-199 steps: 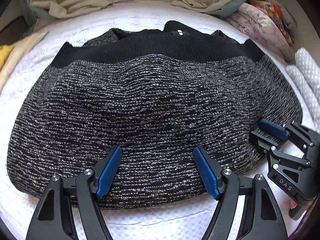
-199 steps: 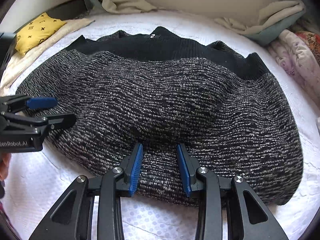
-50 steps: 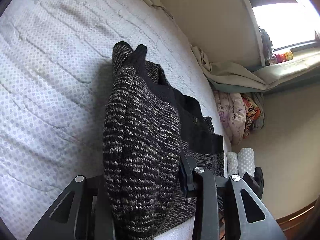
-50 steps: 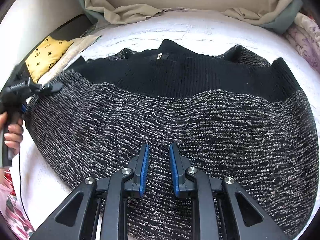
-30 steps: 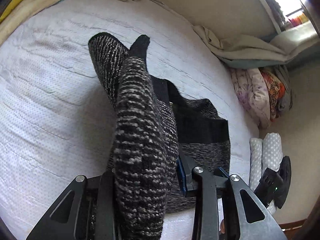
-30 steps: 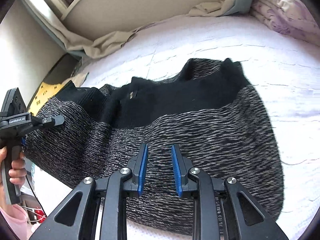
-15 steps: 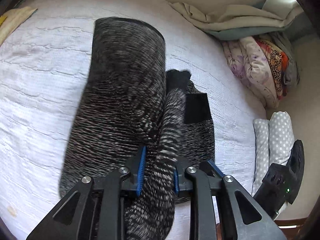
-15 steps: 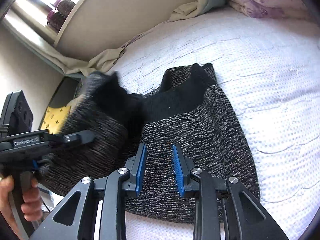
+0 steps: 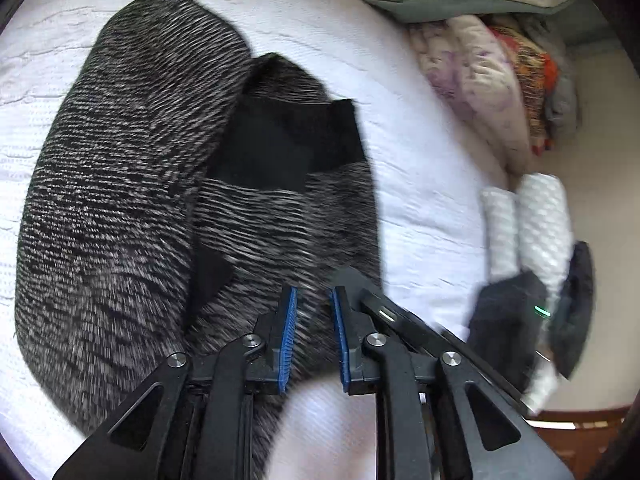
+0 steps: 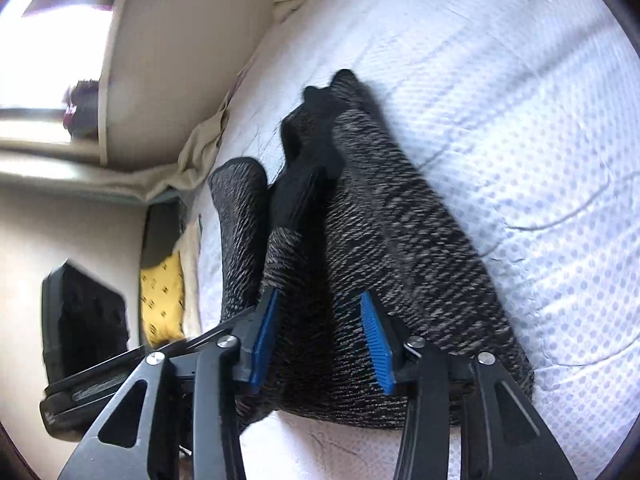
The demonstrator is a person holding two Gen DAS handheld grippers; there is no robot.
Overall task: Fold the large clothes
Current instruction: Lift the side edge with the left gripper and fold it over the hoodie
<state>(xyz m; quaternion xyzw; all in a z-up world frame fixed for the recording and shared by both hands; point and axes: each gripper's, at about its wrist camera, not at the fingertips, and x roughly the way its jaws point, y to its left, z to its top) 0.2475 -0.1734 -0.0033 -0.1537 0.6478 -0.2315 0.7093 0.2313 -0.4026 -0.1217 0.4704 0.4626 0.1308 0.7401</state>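
Your left gripper (image 9: pixel 312 336) has its blue pads slightly parted, gripping nothing; the black-and-grey marled knit sweater (image 9: pixel 132 184) lies folded on the white dotted mattress (image 9: pixel 424 184) ahead of them. Your right gripper (image 10: pixel 320 340) is spread wide over its hem

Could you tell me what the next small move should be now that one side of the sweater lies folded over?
Probably bring the right gripper onto the unfolded edge of the sweater and close on it. Its fingers are apart over the knit with nothing clamped, the left gripper holds nothing either, and the black band is still uncovered on that side.
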